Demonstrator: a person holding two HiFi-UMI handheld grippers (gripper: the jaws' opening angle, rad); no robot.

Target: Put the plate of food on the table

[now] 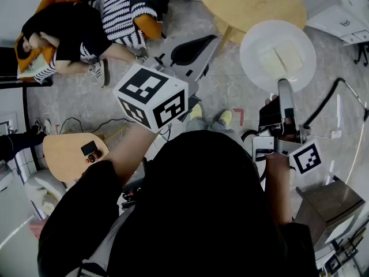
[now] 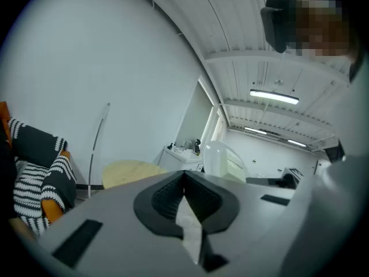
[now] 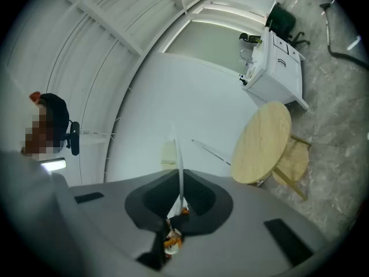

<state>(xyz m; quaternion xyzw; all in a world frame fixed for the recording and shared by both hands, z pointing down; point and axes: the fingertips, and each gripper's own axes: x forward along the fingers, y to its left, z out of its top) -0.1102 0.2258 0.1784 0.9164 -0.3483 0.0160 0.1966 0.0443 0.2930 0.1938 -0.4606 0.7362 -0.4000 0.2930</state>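
In the head view my right gripper (image 1: 283,86) is shut on the near rim of a white plate (image 1: 259,48) that carries pale slices of food (image 1: 282,59). It holds the plate level just in front of the round wooden table (image 1: 251,2). The right gripper view looks along the plate (image 3: 177,160) edge-on, a thin white line between the pads of that gripper (image 3: 180,203), with the table (image 3: 264,143) to its right. My left gripper (image 1: 193,49) hovers to the plate's left, shut and empty. Its own view has the jaws (image 2: 184,180) closed, with the plate (image 2: 222,157) and the table (image 2: 130,172) beyond.
A person (image 1: 69,39) lies on orange and striped cushions at the upper left. A low wooden side table (image 1: 66,154) with small items stands at the left. White cabinets (image 1: 340,10) fill the upper right, and a stool (image 1: 230,34) is tucked under the round table. Cables cross the floor.
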